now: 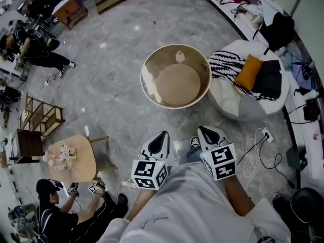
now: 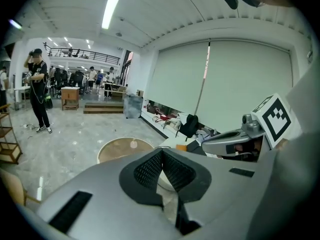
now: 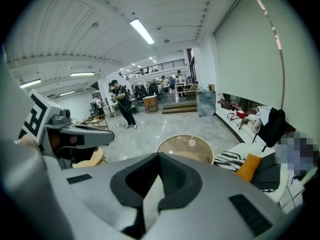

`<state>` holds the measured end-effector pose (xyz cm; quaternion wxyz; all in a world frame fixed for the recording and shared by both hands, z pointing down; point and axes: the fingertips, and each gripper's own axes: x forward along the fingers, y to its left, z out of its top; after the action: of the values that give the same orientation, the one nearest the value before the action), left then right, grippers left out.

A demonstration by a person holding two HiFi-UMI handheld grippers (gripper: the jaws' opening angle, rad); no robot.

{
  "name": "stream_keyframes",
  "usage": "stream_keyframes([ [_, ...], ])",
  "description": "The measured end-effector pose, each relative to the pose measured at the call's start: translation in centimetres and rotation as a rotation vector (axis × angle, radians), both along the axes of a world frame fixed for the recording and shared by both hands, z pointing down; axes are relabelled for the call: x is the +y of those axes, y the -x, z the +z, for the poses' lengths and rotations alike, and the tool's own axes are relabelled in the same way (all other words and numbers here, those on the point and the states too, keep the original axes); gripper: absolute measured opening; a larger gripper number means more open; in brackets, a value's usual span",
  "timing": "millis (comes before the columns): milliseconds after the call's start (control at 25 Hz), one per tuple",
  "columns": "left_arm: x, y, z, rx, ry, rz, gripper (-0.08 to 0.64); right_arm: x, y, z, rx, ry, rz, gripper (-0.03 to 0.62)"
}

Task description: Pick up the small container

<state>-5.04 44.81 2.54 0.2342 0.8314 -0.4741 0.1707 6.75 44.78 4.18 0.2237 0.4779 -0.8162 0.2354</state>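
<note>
The small container [image 1: 179, 56], a pale pink pot, stands at the far rim of a round glass-topped table [image 1: 152, 92]. My left gripper [image 1: 162, 137] and right gripper [image 1: 204, 131] are side by side over the floor, well short of the table, both pointing toward it. Each has its jaws shut with nothing between them. From the left gripper [image 2: 161, 152] view the container [image 2: 133, 144] is a small dot on the table [image 2: 112, 149] ahead. The right gripper [image 3: 159, 156] view shows the container [image 3: 191, 142] on the table [image 3: 172, 145] beyond its tips.
A white beanbag seat [image 1: 238, 103] with a striped cloth, an orange cushion [image 1: 249, 72] and dark cushions sits right of the table. Cables [image 1: 260, 153] lie on the floor at right. A small wooden table [image 1: 81, 158] and a crouching person [image 1: 55, 206] are at lower left.
</note>
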Motion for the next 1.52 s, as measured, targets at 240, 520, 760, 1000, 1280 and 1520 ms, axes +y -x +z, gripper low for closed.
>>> stream_keyframes([
  [240,-3.7,-3.0,0.2,-0.006,-0.007,0.005,0.017,-3.3,-2.6,0.7,-0.011,0.010,-0.022,0.014],
  [520,-5.0,-4.5,1.1,0.001,0.007,-0.020,0.017,-5.0,-3.9,1.8,-0.001,0.018,-0.076,0.014],
  [760,-4.9,-4.2,2.1,0.004,0.034,-0.041,0.017,-5.2,-3.1,2.7,0.001,0.038,-0.121,0.014],
  [1000,-5.8,-3.2,2.8,0.021,0.054,-0.057,0.017,-6.1,-1.4,3.1,0.009,0.057,-0.158,0.014],
  [1280,-10.0,-1.8,2.3,0.035,0.038,-0.034,0.017,-9.9,0.0,2.6,0.038,0.049,-0.149,0.015],
  [1520,-14.4,-0.7,1.8,0.052,0.043,0.002,0.017,-14.3,1.6,2.4,0.054,0.053,-0.155,0.014],
])
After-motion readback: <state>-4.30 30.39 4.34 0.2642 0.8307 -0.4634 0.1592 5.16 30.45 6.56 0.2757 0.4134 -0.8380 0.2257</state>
